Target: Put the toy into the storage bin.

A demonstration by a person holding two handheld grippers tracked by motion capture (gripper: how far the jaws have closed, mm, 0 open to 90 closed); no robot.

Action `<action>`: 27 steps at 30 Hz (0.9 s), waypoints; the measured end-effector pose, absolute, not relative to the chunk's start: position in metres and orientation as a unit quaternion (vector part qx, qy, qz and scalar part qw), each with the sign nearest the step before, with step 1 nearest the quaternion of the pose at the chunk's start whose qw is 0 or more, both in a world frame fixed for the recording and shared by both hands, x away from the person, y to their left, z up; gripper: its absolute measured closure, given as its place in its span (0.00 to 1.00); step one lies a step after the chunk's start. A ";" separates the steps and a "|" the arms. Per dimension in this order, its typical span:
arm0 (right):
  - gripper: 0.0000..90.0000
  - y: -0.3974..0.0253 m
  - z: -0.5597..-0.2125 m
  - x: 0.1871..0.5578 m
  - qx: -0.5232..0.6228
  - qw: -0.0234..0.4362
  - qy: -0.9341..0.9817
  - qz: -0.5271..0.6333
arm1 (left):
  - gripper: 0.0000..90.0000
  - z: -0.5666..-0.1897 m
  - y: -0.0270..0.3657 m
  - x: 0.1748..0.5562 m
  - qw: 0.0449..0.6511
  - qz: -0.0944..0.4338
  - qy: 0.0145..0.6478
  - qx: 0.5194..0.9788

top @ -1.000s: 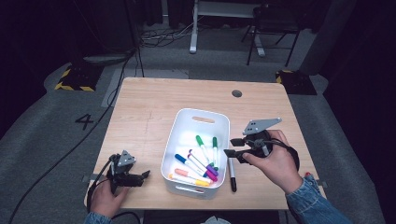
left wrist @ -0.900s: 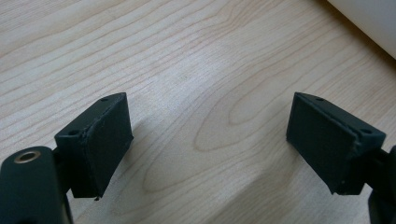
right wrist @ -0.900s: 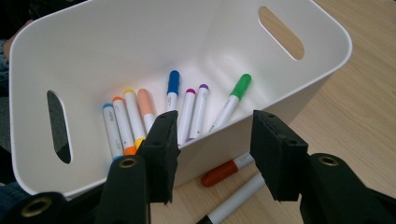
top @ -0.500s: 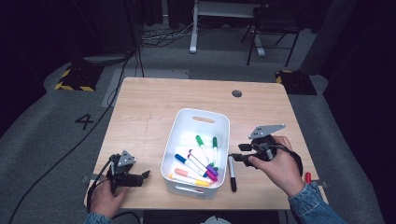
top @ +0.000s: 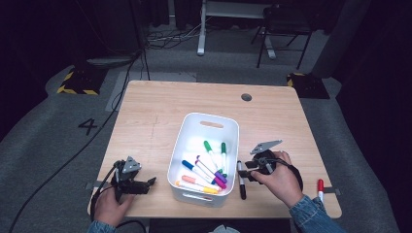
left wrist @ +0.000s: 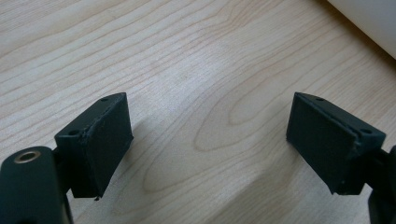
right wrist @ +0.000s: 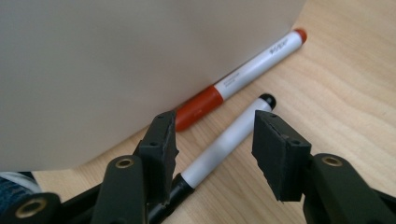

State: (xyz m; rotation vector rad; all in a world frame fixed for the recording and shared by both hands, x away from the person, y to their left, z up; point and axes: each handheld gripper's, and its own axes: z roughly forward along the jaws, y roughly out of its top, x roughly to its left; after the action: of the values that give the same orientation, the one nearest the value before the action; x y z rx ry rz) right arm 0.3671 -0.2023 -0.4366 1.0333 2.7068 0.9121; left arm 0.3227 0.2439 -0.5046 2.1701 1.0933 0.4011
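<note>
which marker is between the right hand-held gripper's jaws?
The black-capped marker on the table beside the bin. The red-capped one lies outside the jaws, against the bin wall.

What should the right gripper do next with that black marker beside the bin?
Probably close the right gripper on the black marker. Its jaws stand open on either side of the marker's white barrel, which lies on the table just outside the white bin. The red marker lies apart, against the bin wall.
</note>
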 end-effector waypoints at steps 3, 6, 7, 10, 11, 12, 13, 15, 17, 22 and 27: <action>0.56 -0.201 -0.446 0.368 0.347 0.047 0.890 0.291 | 0.16 -0.505 0.244 0.323 0.333 0.154 0.419 0.831; 0.56 -0.201 -0.454 0.369 0.345 0.053 0.893 0.284 | 0.16 -0.505 0.244 0.323 0.333 0.154 0.419 0.831; 0.56 -0.200 -0.457 0.369 0.348 0.050 0.893 0.280 | 0.16 -0.505 0.244 0.323 0.333 0.154 0.419 0.831; 0.55 -0.198 -0.464 0.369 0.343 0.053 0.897 0.273 | 0.16 -0.505 0.244 0.323 0.333 0.153 0.419 0.831; 0.56 -0.198 -0.466 0.370 0.342 0.052 0.897 0.275 | 0.16 -0.505 0.244 0.323 0.333 0.154 0.419 0.831; 0.56 -0.197 -0.467 0.370 0.343 0.054 0.898 0.271 | 0.16 -0.505 0.244 0.323 0.333 0.153 0.419 0.831; 0.56 -0.198 -0.468 0.370 0.342 0.055 0.899 0.268 | 0.16 -0.505 0.244 0.323 0.333 0.153 0.419 0.831; 0.58 -0.199 -0.469 0.371 0.345 0.055 0.899 0.264 | 0.16 -0.505 0.244 0.323 0.333 0.153 0.419 0.831; 0.62 -0.200 -0.470 0.372 0.345 0.057 0.900 0.259 | 0.16 -0.505 0.244 0.323 0.333 0.154 0.418 0.831; 0.71 -0.209 -0.473 0.374 0.359 0.069 0.898 0.243 | 0.16 -0.505 0.244 0.323 0.333 0.153 0.419 0.831; 0.85 -0.218 -0.472 0.378 0.392 0.075 0.886 0.235 | 0.16 -0.505 0.244 0.323 0.333 0.153 0.419 0.831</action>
State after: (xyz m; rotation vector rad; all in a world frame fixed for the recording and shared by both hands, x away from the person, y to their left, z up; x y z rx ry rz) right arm 0.3777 -0.2181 -0.4720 1.1769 2.6584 0.7035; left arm 0.3226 0.2439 -0.5046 2.1701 1.0935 0.3989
